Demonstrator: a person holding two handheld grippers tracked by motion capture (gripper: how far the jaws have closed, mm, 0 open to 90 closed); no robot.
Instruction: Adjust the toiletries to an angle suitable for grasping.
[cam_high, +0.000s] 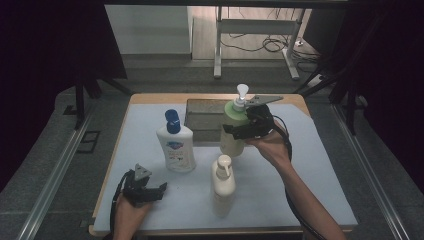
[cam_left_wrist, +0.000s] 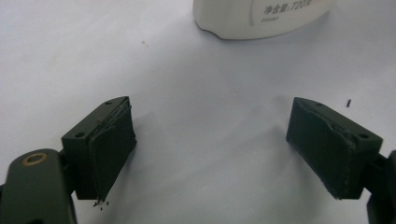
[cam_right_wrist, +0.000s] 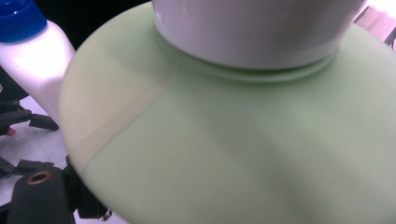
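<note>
The right tool (cam_high: 239, 131) is clamped around the green-topped pump bottle (cam_high: 233, 135), held just in front of the grey box (cam_high: 204, 120), so pickup is judged done and placement left, while the left tool (cam_high: 159, 191) is kept wide and empty.

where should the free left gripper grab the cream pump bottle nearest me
Grip the cream pump bottle across its body, below the shoulder, coming level from its left, where the left gripper rests open. It stands upright with straight sides; the pump head is narrow and would likely slip.
</note>
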